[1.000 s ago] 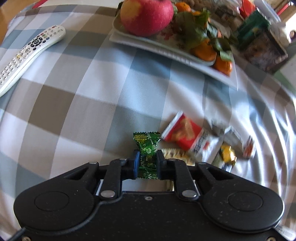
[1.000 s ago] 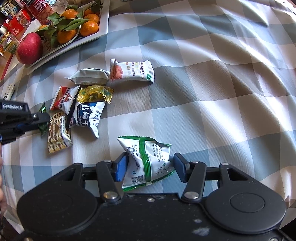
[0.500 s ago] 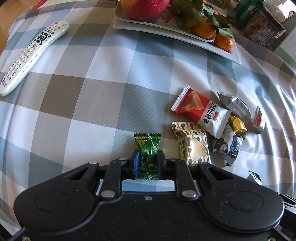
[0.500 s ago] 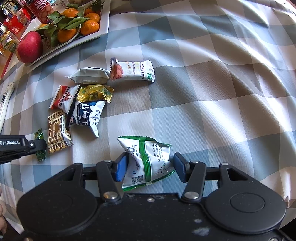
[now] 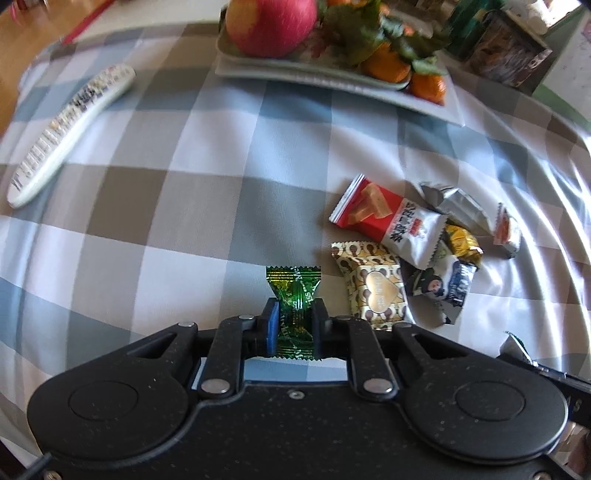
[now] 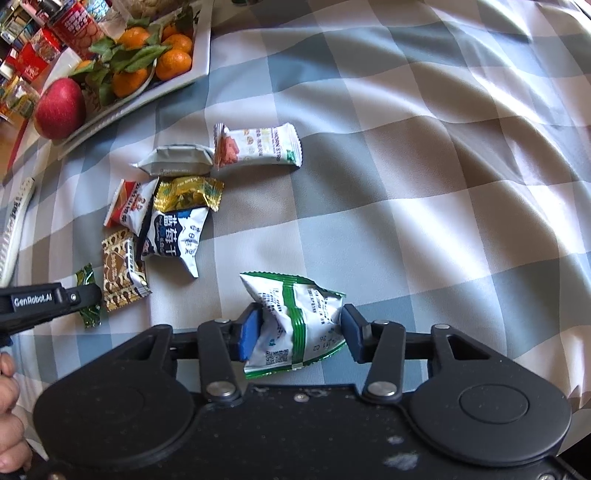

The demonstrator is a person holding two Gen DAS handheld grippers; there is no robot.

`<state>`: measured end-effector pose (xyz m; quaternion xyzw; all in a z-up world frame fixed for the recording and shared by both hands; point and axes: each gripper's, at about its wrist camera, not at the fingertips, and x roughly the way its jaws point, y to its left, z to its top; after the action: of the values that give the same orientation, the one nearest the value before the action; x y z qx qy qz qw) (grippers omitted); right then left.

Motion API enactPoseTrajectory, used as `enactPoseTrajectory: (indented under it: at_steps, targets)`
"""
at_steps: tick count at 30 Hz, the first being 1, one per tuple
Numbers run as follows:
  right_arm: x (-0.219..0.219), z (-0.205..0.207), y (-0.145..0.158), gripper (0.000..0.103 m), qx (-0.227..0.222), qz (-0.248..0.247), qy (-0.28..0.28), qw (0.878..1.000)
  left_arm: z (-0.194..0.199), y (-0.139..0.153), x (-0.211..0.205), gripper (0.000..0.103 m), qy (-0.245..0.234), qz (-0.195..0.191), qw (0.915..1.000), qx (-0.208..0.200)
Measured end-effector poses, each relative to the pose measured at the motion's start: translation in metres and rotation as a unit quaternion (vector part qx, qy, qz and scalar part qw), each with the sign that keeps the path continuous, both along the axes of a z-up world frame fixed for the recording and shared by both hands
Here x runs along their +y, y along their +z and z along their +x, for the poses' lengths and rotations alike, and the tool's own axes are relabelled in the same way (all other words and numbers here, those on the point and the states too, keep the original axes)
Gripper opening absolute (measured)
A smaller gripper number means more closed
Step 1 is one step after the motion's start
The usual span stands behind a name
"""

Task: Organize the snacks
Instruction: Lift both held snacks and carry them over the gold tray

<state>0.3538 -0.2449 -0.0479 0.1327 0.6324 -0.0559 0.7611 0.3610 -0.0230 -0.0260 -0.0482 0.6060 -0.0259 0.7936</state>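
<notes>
Leftmost, a white remote control [image 5: 70, 129] lies on the grey-and-blue checked tablecloth [image 5: 184, 206]. Next, the left gripper [image 5: 295, 325] points down at the cloth with its jaws clamped together on a green-wrapped candy [image 5: 294, 314], just left of a brown heart-print packet [image 5: 376, 291]. Beside that sit a red-and-white snack packet [image 5: 388, 218], a gold candy [image 6: 188, 192], a blue-and-white pouch [image 6: 175, 236], a silver packet [image 6: 177, 164] and a white bar wrapper [image 6: 258, 149], bunched near each other. Behind them a white tray [image 6: 201, 59] holds a red apple [image 5: 271, 26] and leafy tangerines [image 6: 147, 66]. Further right, the right gripper [image 6: 297, 332] is closing its jaws around a crumpled white-and-green snack bag [image 6: 295, 321] lying on the cloth; both pads touch its sides.
</notes>
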Motion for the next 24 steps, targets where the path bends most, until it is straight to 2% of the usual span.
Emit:
enactPoseTrajectory:
  at_steps: [7,13,18,24]
  targets:
    - [-0.014,-0.013,0.017,0.048,-0.026,0.003,-0.023,0.999,-0.039,0.034,-0.003,0.023,-0.017,-0.011,0.9992,-0.035]
    - [-0.017,-0.038,0.039,0.048,-0.063,-0.003,-0.034,0.997,-0.104,0.059,-0.002,0.024,-0.05,-0.026,0.9968,-0.056]
    - [-0.006,-0.09,0.062,0.048,-0.113,-0.013,-0.027,0.993,-0.164,0.065,0.006,0.024,-0.052,-0.062,0.9956,-0.047]
    - [0.009,-0.173,0.074,0.048,-0.152,-0.033,-0.019,0.988,-0.233,0.057,0.013,0.024,-0.041,-0.075,0.9962,-0.016]
